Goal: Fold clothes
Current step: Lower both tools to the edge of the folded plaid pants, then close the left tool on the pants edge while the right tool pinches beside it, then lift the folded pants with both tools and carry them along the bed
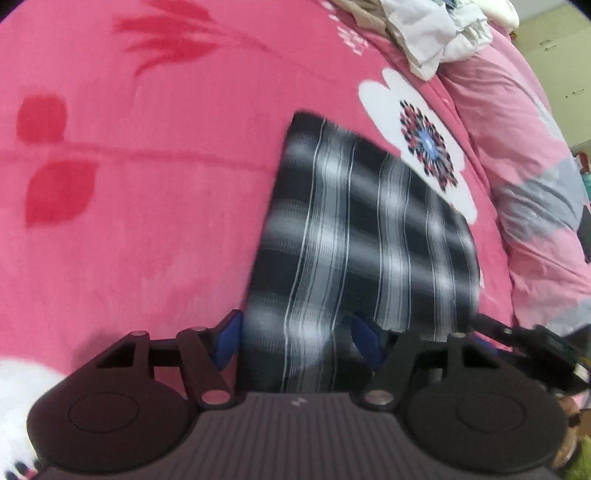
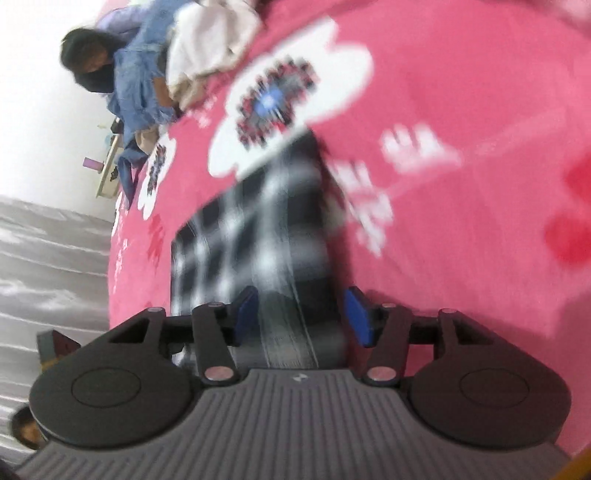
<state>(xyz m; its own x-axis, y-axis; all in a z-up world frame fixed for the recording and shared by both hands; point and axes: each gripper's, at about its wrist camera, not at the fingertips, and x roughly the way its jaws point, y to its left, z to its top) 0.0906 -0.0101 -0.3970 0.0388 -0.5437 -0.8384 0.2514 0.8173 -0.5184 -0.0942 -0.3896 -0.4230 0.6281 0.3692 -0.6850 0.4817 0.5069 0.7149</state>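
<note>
Nearest in the left wrist view, the left gripper (image 1: 295, 341) has its blue pads spread wide, with the near edge of the plaid cloth (image 1: 365, 229) running between them; the pads stand off the fabric on both sides, so I judge it straddles the hem rather than pinching it, though motion blur leaves actual contact unsettled. The right gripper (image 2: 303, 317) reads the same in its own view: jaws well apart, a strip of plaid cloth (image 2: 255, 229) passing through the gap, no clamping visible. Both tools sit at edges of the same piece, probably because a fold needs two points on one hem to carry evenly. The cloth lies as a compact, straight-edged rectangle, flat on the pink blanket (image 1: 147, 184), one far corner overlapping the white flower print (image 1: 417, 144). That tidy shape fits either a piece already folded and just let go, or one part-folded and about to be gripped for another turn; these views do not settle which. Beyond it, at the blanket's far edge, sits a heap of loose clothes (image 1: 424, 33), pale and crumpled, with a blue denim piece (image 2: 136, 88) alongside in the right view, kept well apart from the working area, likely so the flat stretch is free for folding. A person (image 2: 92, 66) is at the far side.
</note>
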